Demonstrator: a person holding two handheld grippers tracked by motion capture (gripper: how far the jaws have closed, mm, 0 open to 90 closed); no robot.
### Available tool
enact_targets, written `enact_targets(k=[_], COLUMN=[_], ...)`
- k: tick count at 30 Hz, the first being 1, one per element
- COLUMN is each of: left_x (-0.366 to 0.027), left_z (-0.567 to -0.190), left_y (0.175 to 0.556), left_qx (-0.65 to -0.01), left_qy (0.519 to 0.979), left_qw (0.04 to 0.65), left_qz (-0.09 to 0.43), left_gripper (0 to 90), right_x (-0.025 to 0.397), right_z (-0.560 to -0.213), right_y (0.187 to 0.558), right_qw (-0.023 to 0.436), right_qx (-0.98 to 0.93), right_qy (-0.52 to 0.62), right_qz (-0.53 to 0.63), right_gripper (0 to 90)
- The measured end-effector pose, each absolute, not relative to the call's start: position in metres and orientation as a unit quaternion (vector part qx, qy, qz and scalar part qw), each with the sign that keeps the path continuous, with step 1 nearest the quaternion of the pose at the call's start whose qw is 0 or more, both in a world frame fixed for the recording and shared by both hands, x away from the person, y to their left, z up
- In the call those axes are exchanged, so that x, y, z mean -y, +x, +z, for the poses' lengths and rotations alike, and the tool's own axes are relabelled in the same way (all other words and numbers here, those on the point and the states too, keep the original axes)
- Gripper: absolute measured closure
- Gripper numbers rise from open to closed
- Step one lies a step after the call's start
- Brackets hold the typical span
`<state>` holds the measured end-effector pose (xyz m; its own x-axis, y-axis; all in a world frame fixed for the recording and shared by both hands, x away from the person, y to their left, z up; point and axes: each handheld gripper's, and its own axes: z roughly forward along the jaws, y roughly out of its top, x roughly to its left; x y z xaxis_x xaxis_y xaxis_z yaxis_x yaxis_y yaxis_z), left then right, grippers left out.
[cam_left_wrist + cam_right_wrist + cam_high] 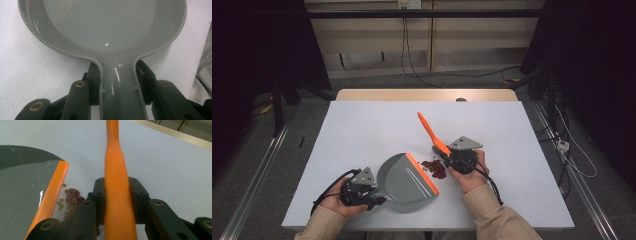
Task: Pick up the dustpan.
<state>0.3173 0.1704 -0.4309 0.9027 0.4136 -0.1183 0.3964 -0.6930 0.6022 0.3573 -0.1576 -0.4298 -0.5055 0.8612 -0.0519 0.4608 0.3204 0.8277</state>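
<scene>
- The beans [434,168] I am working on lie in a small dark-red heap on the white table [362,125], just in front of the orange lip [422,173] of the dustpan [404,182]; from the right gripper view I see the same beans [70,198], red ones mixed with smaller tan ones, lying just beside that lip [51,192] and touching it at points.
- The dustpan is grey, its open edge turned toward the heap, its pan resting flat on the table toward the near side, a little left of the middle.
- My left gripper [362,192] holds the dustpan by its handle [120,87]; in the left gripper view both black jaws press against the sides of the handle, one on each side, with the round pan [105,27] spreading out beyond them.
- My right gripper [460,161] sits just right of the beans and clamps the orange brush handle [430,131]; in the right gripper view the handle [116,182] runs straight up between the jaws, which close on it from both sides.
- In the high view the handle slants up and away to the left from the gripper.
- The bristle end of the brush is hidden under the gripper, so I cannot tell whether it touches the beans.
- Past the table's far edge, cables [409,55] hang down a pale wall.
</scene>
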Motion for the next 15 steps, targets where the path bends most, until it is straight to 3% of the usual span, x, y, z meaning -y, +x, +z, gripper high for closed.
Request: enact_targets(k=[15], left_x=[-0.1687], left_z=[-0.4335], left_y=[0.3205], left_qx=[-0.222], left_qy=[0.922], left_qw=[0.318], left_qz=[0.004], left_gripper=[63.7], right_x=[0.1521], right_z=[-0.4306], right_y=[0.3541], right_qw=[0.246], right_qx=[-0.769], right_qy=[0.436], right_qz=[0.397], right_gripper=[70.3])
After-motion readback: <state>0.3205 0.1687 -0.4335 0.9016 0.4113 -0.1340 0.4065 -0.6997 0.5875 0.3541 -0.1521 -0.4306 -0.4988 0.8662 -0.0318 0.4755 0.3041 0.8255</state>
